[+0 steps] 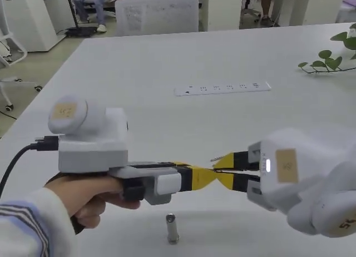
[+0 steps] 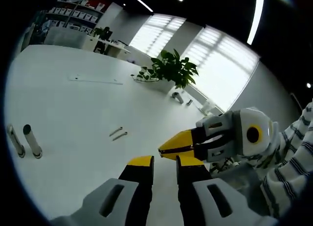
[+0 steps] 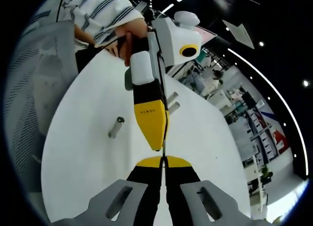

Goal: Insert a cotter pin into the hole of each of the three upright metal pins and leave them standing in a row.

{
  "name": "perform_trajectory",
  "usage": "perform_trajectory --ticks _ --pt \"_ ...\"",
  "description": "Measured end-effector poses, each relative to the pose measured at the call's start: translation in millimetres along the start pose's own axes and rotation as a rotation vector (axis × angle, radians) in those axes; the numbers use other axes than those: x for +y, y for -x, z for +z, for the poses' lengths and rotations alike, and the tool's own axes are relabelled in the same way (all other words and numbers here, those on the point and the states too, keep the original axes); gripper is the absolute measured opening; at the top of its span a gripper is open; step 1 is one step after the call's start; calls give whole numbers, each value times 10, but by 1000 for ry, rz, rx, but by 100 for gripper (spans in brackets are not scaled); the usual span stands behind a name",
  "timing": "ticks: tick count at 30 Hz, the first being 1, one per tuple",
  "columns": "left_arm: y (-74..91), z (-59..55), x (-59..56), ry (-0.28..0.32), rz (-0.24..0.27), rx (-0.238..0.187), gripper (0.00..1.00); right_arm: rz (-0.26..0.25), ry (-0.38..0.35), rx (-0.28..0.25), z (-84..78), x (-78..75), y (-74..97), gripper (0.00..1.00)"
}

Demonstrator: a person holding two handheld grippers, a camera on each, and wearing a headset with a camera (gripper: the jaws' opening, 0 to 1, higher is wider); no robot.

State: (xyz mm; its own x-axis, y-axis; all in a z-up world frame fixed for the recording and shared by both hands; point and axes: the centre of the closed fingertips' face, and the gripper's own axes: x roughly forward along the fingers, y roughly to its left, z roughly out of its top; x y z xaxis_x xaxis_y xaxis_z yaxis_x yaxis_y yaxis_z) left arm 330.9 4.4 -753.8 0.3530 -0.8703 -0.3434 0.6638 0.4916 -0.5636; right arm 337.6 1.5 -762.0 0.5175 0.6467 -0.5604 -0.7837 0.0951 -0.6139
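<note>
1. We see the right gripper with its jaws pressed together on a thin cotter pin, which sticks out forward from the tips.
2. In the head view this pin is a thin grey piece at the yellow tips of the right gripper.
3. The left gripper is held in a hand, and its jaws are a little spread, with an open gap between them.
4. The tips of both grippers are just beside each other, above the white table.
5. One metal pin stands upright on the table, near the person and below the two grippers in the head view.
6. Two other metal pins stand close together at the left of the left gripper view, well apart from the grippers.
7. Two loose cotter pins lie side by side on the table, between those pins and the grippers.
8. Farther away lie a white power strip and a green plant.
</note>
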Motion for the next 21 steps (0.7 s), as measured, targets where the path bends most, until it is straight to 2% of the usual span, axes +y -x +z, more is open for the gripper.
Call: perform_trajectory --ticks 12,21 --pt "-19 2 -43 6 -17 2 12 -17 3 -2 -4 -4 -6 2" --pt "-27 8 -7 12 0 -3 12 -23 -7 -5 4 14 -19 2"
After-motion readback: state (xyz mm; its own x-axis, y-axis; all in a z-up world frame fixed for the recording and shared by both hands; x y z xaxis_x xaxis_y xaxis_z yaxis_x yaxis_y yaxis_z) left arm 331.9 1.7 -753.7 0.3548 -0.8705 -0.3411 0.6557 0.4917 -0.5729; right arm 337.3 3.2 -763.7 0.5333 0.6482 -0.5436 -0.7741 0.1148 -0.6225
